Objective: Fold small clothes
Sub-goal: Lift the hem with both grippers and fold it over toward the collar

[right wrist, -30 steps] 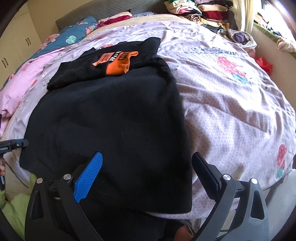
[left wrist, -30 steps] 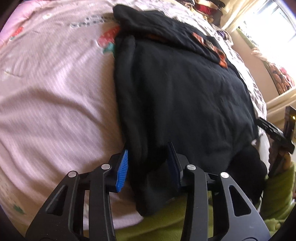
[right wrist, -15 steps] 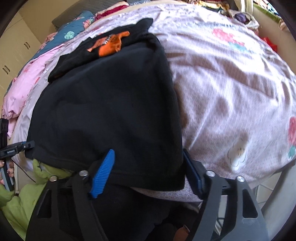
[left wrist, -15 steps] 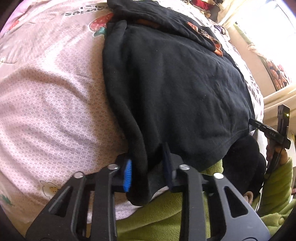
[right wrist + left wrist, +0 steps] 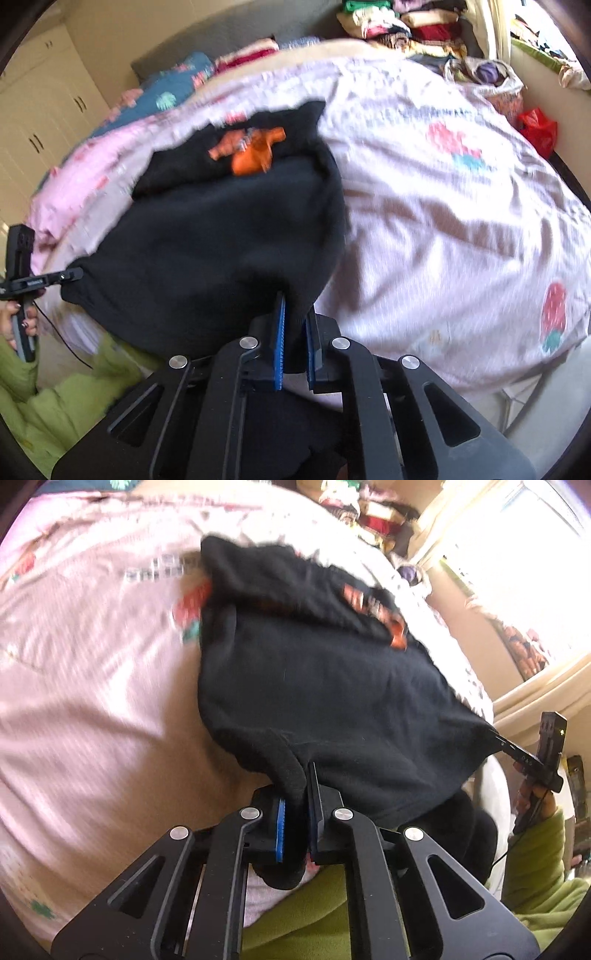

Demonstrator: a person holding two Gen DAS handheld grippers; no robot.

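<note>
A black shirt [image 5: 325, 686] with an orange print [image 5: 373, 609] lies on the pink patterned bedspread [image 5: 92, 686], its far part folded over. My left gripper [image 5: 295, 812] is shut on the near left corner of its hem, and the cloth bunches between the blue pads. My right gripper [image 5: 295, 332] is shut on the near right corner of the same black shirt [image 5: 221, 236]. Both corners are lifted off the bed and the hem hangs stretched between them. Each gripper shows at the edge of the other's view, the right gripper [image 5: 517, 753] and the left gripper [image 5: 70, 275].
A person's green sleeves [image 5: 48, 406] and a hand [image 5: 22, 321] are at the near edge. Stacked folded clothes [image 5: 399, 22] lie at the head of the bed, with a red bag [image 5: 537, 129] beside it. A wardrobe [image 5: 40, 122] stands on the left, and a bright window [image 5: 517, 554] on the right.
Both grippers have closed on the shirt's near hem corners and risen, lifting the near edge off the bed. The right jaws went from wide apart to shut.
</note>
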